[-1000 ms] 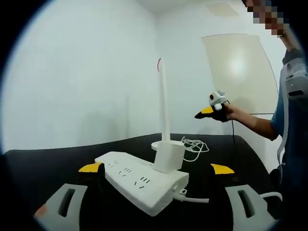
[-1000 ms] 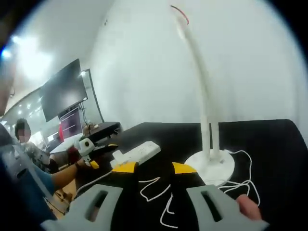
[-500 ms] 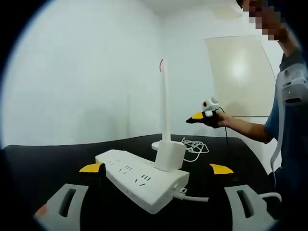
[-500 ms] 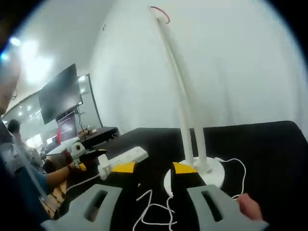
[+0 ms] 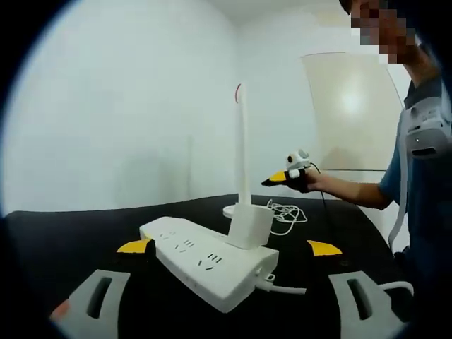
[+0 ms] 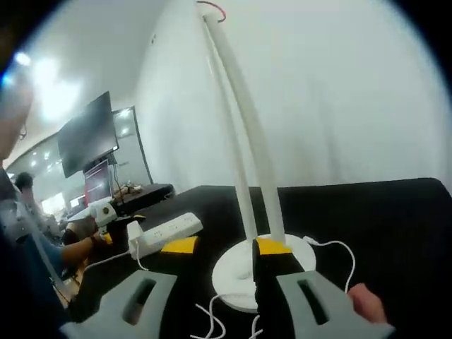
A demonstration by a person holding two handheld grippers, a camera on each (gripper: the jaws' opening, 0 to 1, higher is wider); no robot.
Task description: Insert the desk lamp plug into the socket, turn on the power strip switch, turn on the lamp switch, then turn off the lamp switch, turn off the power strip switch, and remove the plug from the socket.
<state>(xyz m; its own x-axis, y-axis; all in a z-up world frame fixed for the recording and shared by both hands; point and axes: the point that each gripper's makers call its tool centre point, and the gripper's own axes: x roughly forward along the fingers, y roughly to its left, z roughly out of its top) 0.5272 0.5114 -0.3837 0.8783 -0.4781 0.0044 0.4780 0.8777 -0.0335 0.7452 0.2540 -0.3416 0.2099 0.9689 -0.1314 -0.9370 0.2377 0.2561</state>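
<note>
Left tongs: the left tongs [image 5: 229,247] have grey jaws with yellow tips and stand wide apart, released, one jaw on each side of the power strip and not touching it. In the right gripper view the left tongs [image 6: 106,212] are seen far off at the left, held in a hand.

Right tongs: the right tongs [image 6: 224,246] are spread and hold nothing. The tips are low over the round lamp base, near the foot of the stem; whether they touch it cannot be told. In the left gripper view the right tongs [image 5: 279,179] are in the air above the lamp base, held by the person's hand [image 5: 311,182].

Power strip: the long white plastic power strip [image 5: 205,261] lies flat on the bench, with a white cable leaving its near end. It also appears small in the right gripper view [image 6: 166,229].

Plug: the white square block plug [image 5: 248,225] sits upright in the power strip, near the end where the cable leaves.

Lamp: the white desk lamp with a thin tall stem [image 5: 241,152] stands upright behind the power strip. Its round white base [image 6: 240,272] rests on the bench, and a small red wire shows at the top of the stem. In the right gripper view the stem [image 6: 247,141] looks like two thin bars that lean.

Cord: the thin white cord [image 5: 286,215] lies in loose loops beside the lamp base.

Bench: the black bench [image 5: 70,244] carries all these things.

Background: a dark wall screen [image 6: 88,141] hangs far at the left.
</note>
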